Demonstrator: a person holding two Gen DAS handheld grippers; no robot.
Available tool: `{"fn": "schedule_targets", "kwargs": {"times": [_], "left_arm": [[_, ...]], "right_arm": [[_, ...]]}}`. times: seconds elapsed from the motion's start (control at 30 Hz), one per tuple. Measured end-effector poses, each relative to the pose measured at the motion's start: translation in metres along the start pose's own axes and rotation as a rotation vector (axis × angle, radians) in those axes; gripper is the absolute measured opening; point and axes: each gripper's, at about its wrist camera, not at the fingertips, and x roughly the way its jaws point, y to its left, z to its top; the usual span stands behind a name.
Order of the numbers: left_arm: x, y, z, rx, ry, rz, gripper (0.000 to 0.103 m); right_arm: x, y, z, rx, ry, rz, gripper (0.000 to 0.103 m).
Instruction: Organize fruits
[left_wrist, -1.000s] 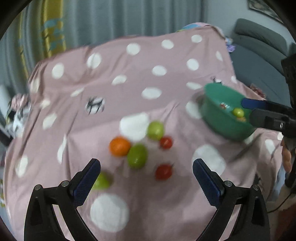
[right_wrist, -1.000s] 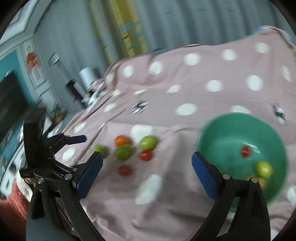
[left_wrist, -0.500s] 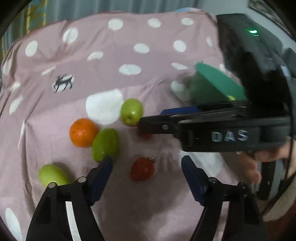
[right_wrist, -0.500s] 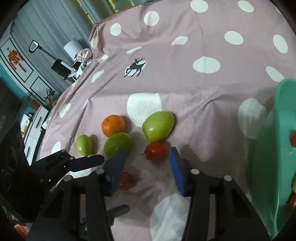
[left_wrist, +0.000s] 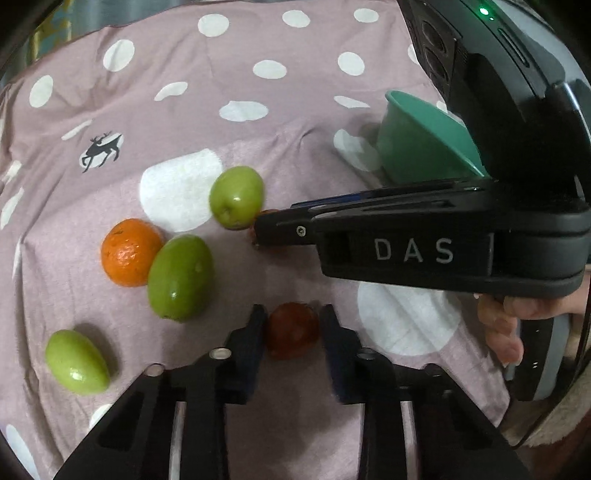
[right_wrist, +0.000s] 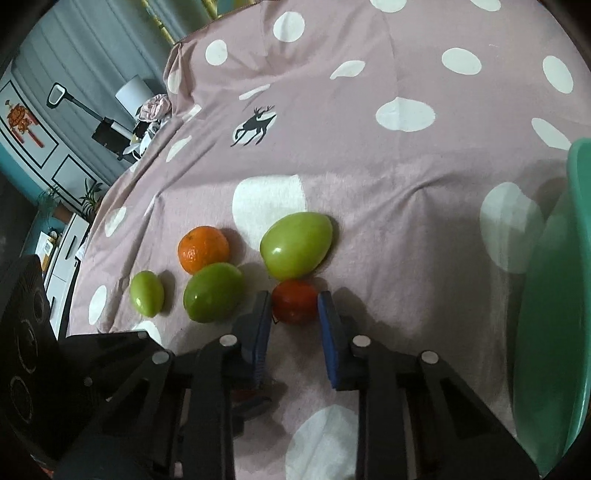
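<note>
Fruits lie on a pink polka-dot cloth (left_wrist: 184, 110). In the left wrist view my left gripper (left_wrist: 291, 328) has its pads on both sides of a red tomato (left_wrist: 292, 329). In the right wrist view my right gripper (right_wrist: 294, 308) has its pads on both sides of a second red tomato (right_wrist: 294, 301). Both tomatoes rest on the cloth. Left of them lie an orange (left_wrist: 129, 253), a large green fruit (left_wrist: 181, 277), a small green fruit (left_wrist: 75, 360) and another green fruit (left_wrist: 236, 195). The green bowl (left_wrist: 417, 147) stands to the right.
The right gripper's black body (left_wrist: 424, 243) crosses the left wrist view just above my left gripper. The left gripper's body (right_wrist: 44, 369) fills the lower left of the right wrist view. The bowl's rim (right_wrist: 554, 295) stands close on the right. Furniture stands beyond the cloth's left edge.
Both grippers have dropped to the cloth and narrowed from wide open until each closes around a red tomato. The right gripper came over from the bowl.
</note>
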Motion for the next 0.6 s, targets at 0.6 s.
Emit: {"fn": "schedule_targets", "kwargs": {"times": [0.6], "left_arm": [[-0.046, -0.058, 0.050, 0.094, -0.160, 0.032, 0.029]], "right_arm": [[-0.121, -0.058, -0.024, 0.164, -0.286, 0.080, 0.025]]}}
